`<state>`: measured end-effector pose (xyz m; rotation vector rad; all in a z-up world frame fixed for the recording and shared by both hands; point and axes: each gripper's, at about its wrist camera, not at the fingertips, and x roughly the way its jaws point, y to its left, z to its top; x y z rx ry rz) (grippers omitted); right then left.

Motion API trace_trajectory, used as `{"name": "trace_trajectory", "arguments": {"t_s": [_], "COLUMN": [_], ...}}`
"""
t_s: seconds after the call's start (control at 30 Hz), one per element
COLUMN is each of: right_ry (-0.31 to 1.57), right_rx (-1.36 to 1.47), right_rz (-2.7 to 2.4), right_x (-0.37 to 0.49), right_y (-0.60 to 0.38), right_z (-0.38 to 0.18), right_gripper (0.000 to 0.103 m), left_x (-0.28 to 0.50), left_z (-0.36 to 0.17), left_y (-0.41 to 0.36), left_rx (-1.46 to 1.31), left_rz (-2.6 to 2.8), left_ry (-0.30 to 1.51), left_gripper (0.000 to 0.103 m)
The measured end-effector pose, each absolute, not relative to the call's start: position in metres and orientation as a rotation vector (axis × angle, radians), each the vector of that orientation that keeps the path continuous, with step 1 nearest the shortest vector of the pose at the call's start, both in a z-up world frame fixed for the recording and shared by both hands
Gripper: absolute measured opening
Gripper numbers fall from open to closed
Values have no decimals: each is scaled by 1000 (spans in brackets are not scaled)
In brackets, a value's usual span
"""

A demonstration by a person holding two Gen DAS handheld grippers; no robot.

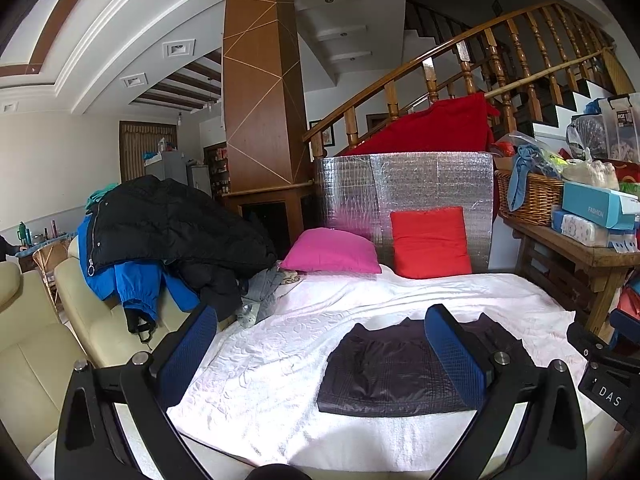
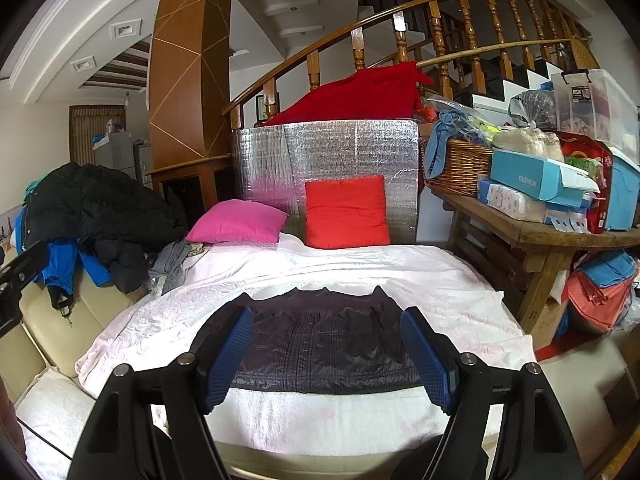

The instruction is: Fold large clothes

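My dark quilted jacket [image 2: 320, 344] lies folded into a flat, neat rectangle on the white blanket [image 2: 352, 272], collar edge toward the far pillows.

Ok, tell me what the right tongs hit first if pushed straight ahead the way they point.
Probably the folded dark garment on the white bed cover: it lies directly between the open right tongs. Depth is unclear, but nothing else shows in that line.
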<state>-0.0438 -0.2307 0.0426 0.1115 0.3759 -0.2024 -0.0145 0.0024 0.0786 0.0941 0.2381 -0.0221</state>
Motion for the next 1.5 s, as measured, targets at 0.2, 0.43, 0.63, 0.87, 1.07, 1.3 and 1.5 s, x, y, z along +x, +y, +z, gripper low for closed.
{"name": "trace_trajectory", "arguments": {"t_s": [0.2,0.43,0.63,0.87,1.07,1.3,1.5], "right_ry": [381,382,374,376,395,424,451], "right_rx": [110,98,90,89,83,96,90], "right_rz": [-199,-194,-198,-204,-213,-225,-222], "right_x": [-41,-32,-25,-7,12,39,70], "right_y": [-230,-229,-231,-238,-245,-259,-263], "right_z": [42,44,45,44,39,32,25], "right_gripper": [80,80,80,80,80,80,80], "left_x": [-11,-2,2,18,38,65,95], "left_z": [78,75,74,70,70,72,71], "left_y": [5,8,4,-4,-13,-22,-26], "left_rx": [94,85,97,110,118,114,99], "left_rz": [-19,-9,-12,-12,-13,-20,-10], "left_ry": [242,261,262,284,300,313,331], "left_gripper": [103,103,103,103,103,103,103]}}
